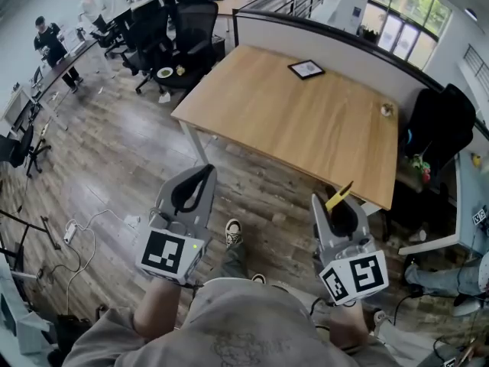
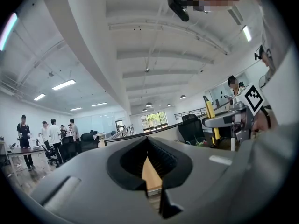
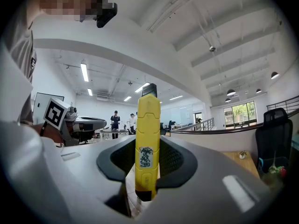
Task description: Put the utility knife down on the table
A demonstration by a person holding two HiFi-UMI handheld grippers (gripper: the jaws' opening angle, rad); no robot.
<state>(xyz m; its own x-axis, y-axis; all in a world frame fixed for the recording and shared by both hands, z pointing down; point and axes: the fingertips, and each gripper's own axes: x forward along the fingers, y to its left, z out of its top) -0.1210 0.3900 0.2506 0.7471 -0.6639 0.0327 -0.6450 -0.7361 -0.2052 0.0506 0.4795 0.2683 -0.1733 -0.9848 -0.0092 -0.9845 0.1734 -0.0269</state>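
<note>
Office chairs (image 1: 179,29) far left, people beyond. Your left gripper (image 1: 202,173): jaws pressed together, nothing between them. Wooden table (image 1: 290,128) ahead, picture frame (image 1: 306,69) at its far side. Your right gripper (image 1: 337,206) clamps yellow utility knife (image 1: 339,195) upright, near table's front edge, not on it.

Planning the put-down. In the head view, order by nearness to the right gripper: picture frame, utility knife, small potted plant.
1. utility knife, held in the jaws of the right gripper.
2. small potted plant, at the right edge of the table.
3. picture frame, on the table's far side.
</note>
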